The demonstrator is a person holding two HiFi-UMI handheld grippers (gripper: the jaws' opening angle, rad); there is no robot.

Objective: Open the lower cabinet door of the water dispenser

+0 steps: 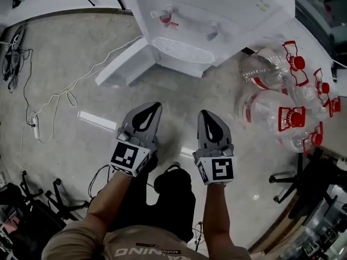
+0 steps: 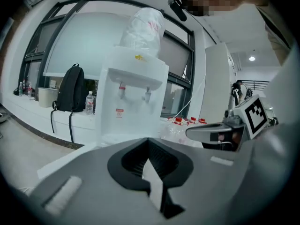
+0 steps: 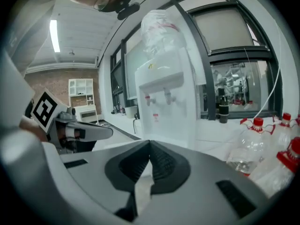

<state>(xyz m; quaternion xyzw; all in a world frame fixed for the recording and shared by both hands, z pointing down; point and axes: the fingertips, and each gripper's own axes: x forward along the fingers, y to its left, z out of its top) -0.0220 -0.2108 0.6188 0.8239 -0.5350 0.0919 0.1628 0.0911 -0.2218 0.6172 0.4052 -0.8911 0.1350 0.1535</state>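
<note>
Head view: the water dispenser (image 1: 217,15) stands at 12 o'clock, and both grippers are held low over the floor (image 1: 65,145), well apart from it.

Left gripper (image 1: 155,106): fingers (image 2: 133,161) closed on each other, nothing between them. Right gripper (image 1: 205,113): the same, closed and empty.

The lower cabinet door (image 1: 123,64) shows as a white panel that stands out from the dispenser's front. Its long edge runs from about 1 o'clock, where it meets the cabinet, down to 7 o'clock at its free end. We judge the door already open.

Key relation: the door's free end lies at roughly 11 o'clock from the left gripper and well to 10 o'clock of the right one, so the left is nearer. Any further swing would fall to it, pushing toward 9 o'clock.

Clear bottles (image 1: 271,102) with red caps lie at 2 o'clock, off the door's path.
</note>
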